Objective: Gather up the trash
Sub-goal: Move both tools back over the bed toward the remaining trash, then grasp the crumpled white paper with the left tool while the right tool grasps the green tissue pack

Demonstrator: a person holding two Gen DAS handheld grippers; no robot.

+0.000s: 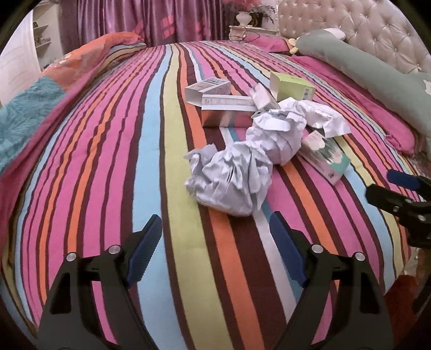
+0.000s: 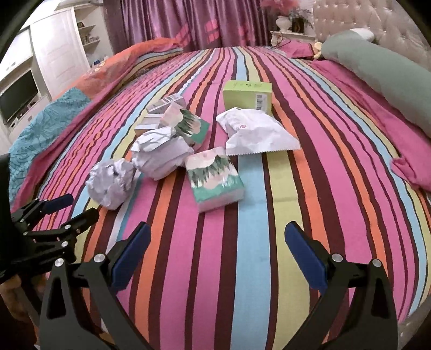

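Trash lies heaped on the striped bedspread point(image 1: 107, 161). A crumpled paper ball point(image 1: 229, 177) sits just beyond my left gripper point(image 1: 215, 242), which is open and holds nothing. Behind the ball are a second paper wad point(image 1: 277, 134), a silver box point(image 1: 223, 107), a green box point(image 1: 292, 86) and a tree-printed tissue pack point(image 1: 326, 156). My right gripper point(image 2: 218, 242) is open and empty, a short way in front of a tissue pack point(image 2: 215, 180). Past it lie a white paper bag point(image 2: 256, 134), the green box point(image 2: 247, 94) and the paper ball point(image 2: 110, 183).
A long green bolster point(image 1: 363, 70) and a tufted headboard point(image 1: 377, 24) line the right side. A folded orange and teal quilt point(image 1: 54, 80) lies on the left. Purple curtains point(image 2: 188, 21), a white cabinet point(image 2: 56, 48) and a TV point(image 2: 18, 94) stand beyond the bed.
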